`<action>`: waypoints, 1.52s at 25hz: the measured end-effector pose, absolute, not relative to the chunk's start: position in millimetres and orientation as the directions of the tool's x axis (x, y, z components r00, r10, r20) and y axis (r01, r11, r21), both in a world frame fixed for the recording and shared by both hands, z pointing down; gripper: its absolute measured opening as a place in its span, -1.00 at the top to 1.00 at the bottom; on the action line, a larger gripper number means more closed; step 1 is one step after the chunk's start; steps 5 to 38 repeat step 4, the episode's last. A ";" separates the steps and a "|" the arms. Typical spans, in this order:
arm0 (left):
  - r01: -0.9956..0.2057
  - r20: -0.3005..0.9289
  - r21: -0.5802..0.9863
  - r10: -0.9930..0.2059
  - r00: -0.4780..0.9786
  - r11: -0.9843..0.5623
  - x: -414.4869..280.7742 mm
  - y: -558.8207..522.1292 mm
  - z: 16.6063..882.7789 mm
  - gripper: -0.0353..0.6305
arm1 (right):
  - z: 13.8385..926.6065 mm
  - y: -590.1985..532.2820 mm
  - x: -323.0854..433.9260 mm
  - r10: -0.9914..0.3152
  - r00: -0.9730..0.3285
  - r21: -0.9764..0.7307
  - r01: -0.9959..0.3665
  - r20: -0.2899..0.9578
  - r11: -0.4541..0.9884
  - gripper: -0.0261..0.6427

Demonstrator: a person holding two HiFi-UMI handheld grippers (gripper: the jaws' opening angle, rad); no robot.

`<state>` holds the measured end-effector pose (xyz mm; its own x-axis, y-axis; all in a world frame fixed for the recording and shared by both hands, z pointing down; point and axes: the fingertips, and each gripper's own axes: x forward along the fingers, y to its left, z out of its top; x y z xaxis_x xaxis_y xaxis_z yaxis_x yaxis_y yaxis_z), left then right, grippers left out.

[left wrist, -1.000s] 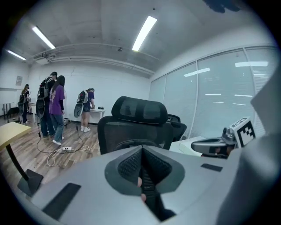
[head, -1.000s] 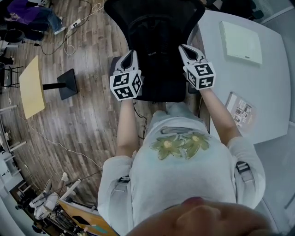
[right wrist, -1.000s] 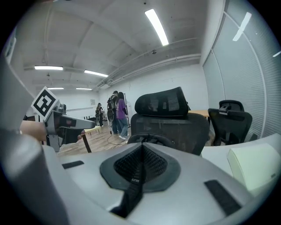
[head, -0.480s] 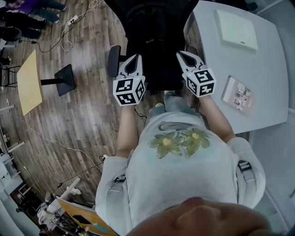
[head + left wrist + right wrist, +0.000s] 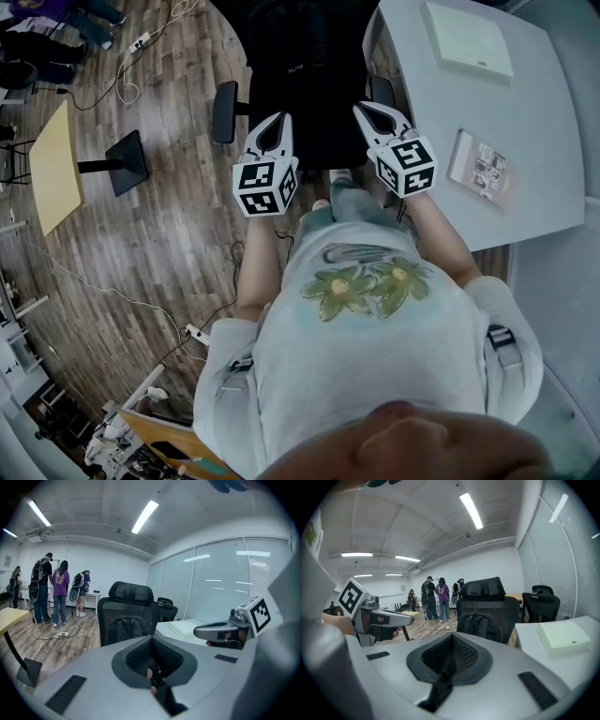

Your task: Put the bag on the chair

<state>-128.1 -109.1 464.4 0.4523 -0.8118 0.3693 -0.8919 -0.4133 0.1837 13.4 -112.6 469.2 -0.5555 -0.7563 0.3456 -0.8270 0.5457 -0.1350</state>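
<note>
Two forearms reach forward from the person's waist, side by side, toward the chair [image 5: 506, 613]. In front of the chair on its left side, the left tongs [image 5: 271, 122] are pinched fully together with nothing in them. On its right side, near an armrest, the right tongs [image 5: 371, 110] are likewise closed and empty. On the chair's seat sits the bag [image 5: 480, 623], a black backpack upright against the mesh backrest, straps facing outward, apart from both tongs. A white table [image 5: 525, 141] stands right of the chair.
</note>
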 end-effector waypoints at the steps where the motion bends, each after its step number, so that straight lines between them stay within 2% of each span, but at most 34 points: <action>1: -0.893 0.373 0.185 -0.811 0.451 -0.411 -128.6 -105.0 465.7 0.85 | 469.1 -108.1 12.3 -0.755 -0.557 -0.135 -0.826 0.346 0.547 0.89; 38: -0.898 0.390 0.174 -0.809 0.440 -0.405 -130.5 -92.1 470.5 0.85 | 469.6 -93.7 8.2 -0.751 -0.562 -0.139 -0.823 0.347 0.551 0.89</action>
